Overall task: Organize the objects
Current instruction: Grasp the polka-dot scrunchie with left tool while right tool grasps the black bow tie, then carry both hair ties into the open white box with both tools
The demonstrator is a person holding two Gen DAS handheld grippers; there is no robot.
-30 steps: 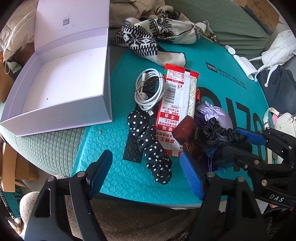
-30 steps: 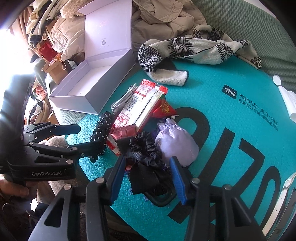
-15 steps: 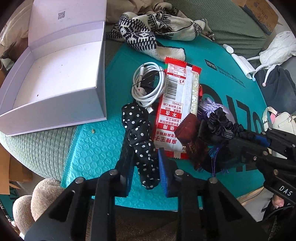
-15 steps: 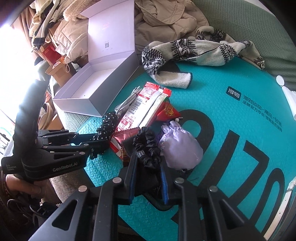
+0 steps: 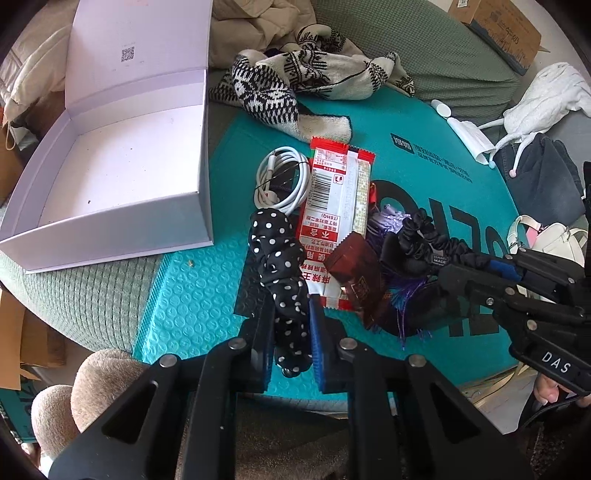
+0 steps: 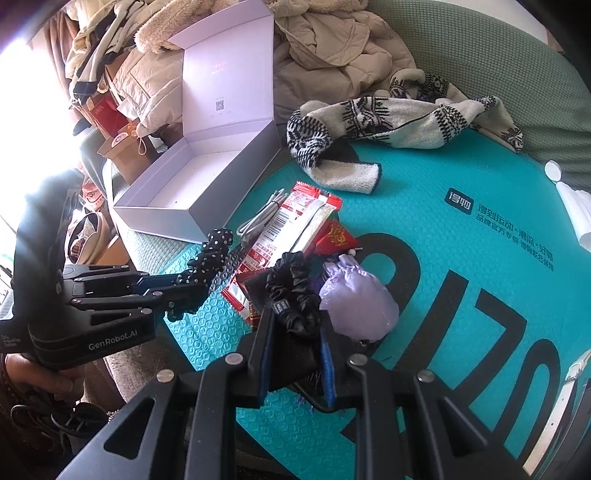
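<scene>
My left gripper (image 5: pixel 291 308) is shut on the lower end of a black polka-dot scrunchie (image 5: pixel 277 254) that trails up over the teal bubble mailer (image 5: pixel 192 295). My right gripper (image 6: pixel 295 321) is shut on a black scrunchie (image 6: pixel 293 295), just left of a lilac pouch (image 6: pixel 358 302). In the left wrist view the right gripper (image 5: pixel 448 271) comes in from the right with the black scrunchie (image 5: pixel 424 236) pulled towards it. A red-and-white snack packet (image 5: pixel 332 206), a coiled white cable (image 5: pixel 284 181) and a dark red small box (image 5: pixel 358 273) lie between the two scrunchies.
An open white box (image 5: pixel 110 177) with its lid up stands at the left, beside the mailer. A black-and-cream knitted scarf (image 5: pixel 295 85) lies behind the items. A small red packet (image 6: pixel 334 240) lies by the pouch. Clothes, a cardboard box (image 5: pixel 498 33) and bags surround the green cushion.
Both grippers have gone from open to shut. The left one slid right onto the polka-dot scrunchie and closed on it; the right one closed on the black scrunchie.
</scene>
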